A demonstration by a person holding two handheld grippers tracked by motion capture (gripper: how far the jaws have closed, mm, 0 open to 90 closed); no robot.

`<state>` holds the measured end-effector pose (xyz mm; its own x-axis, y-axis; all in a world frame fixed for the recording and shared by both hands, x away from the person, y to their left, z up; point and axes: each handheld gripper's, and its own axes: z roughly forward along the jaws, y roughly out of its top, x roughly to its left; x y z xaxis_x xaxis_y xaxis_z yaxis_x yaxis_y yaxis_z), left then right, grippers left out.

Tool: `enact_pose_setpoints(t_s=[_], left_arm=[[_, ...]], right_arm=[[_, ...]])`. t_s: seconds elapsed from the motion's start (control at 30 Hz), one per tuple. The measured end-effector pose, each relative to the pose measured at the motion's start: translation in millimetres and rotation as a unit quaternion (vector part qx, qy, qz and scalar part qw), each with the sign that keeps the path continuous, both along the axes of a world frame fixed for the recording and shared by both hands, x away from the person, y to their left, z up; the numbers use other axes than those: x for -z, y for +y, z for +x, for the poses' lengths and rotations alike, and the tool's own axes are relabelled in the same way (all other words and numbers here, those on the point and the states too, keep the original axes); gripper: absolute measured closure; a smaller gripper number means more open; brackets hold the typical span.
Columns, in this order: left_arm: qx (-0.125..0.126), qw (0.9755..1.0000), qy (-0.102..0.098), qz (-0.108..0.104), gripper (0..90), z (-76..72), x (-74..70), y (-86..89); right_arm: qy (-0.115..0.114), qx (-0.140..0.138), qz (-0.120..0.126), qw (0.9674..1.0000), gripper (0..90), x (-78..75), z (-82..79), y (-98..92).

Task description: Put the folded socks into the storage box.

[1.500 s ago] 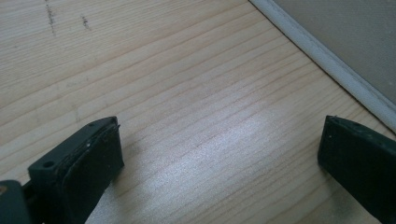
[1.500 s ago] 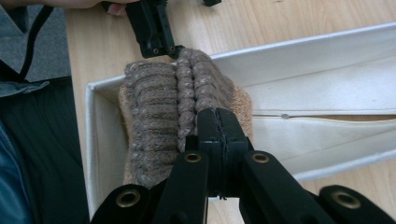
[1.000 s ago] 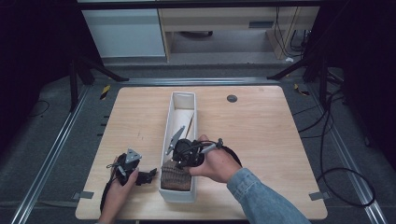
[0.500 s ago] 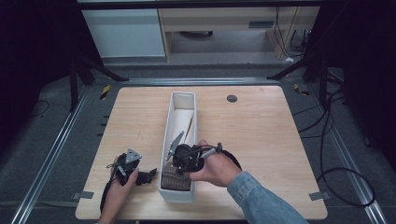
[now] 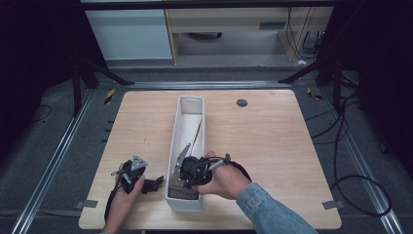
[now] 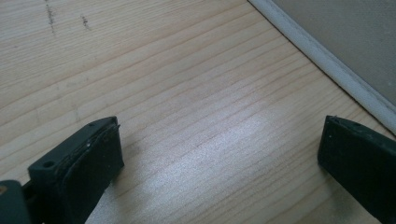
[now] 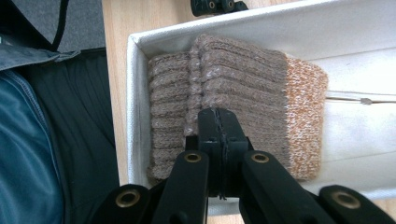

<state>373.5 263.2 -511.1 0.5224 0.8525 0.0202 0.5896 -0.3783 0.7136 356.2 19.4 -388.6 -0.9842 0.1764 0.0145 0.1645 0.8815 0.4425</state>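
High view: 1 white bin [image 5: 187,109] mid wood surface [image 5: 272,141], 1 brown knit piece [image 5: 180,190] at its near end w/ right gripper [image 5: 187,174] over it, left gripper [image 5: 146,183] beside bin; dark room, shelves behind. Left gripper view: fingers [image 6: 88,163] wide apart, holding nothing, bin wall cut off at the corner. Right gripper view: fingers [image 7: 219,135] closed together, tips on the folded knit; can't tell if fabric's pinched.

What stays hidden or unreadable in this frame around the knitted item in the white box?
- Brown ribbed knitted item with orange band: near end covered by right hand-held gripper, right gripper view.
- Same item, high view: mostly under the hand.
- Long white fabric box: slim contents too small to identify, high view.
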Motion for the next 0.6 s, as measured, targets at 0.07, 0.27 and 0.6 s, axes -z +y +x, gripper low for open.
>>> enact_pose_setpoints(t_s=[0.07,0.27,0.6], left_arm=[[0.000,1.0000,0.000,0.000,0.0,0.0,0.1,-0.1],[0.000,1.0000,0.000,0.000,0.0,0.0,0.0,0.0],[0.000,1.0000,0.000,0.000,0.0,0.0,0.0,0.1]], right_arm=[[0.000,0.001,0.004,1.0000,90.0,1.0,0.3,-0.1],[0.003,0.001,0.003,1.0000,90.0,4.6,-1.0,0.2],[0.003,-0.001,0.002,1.0000,90.0,8.8,-2.6,1.0]])
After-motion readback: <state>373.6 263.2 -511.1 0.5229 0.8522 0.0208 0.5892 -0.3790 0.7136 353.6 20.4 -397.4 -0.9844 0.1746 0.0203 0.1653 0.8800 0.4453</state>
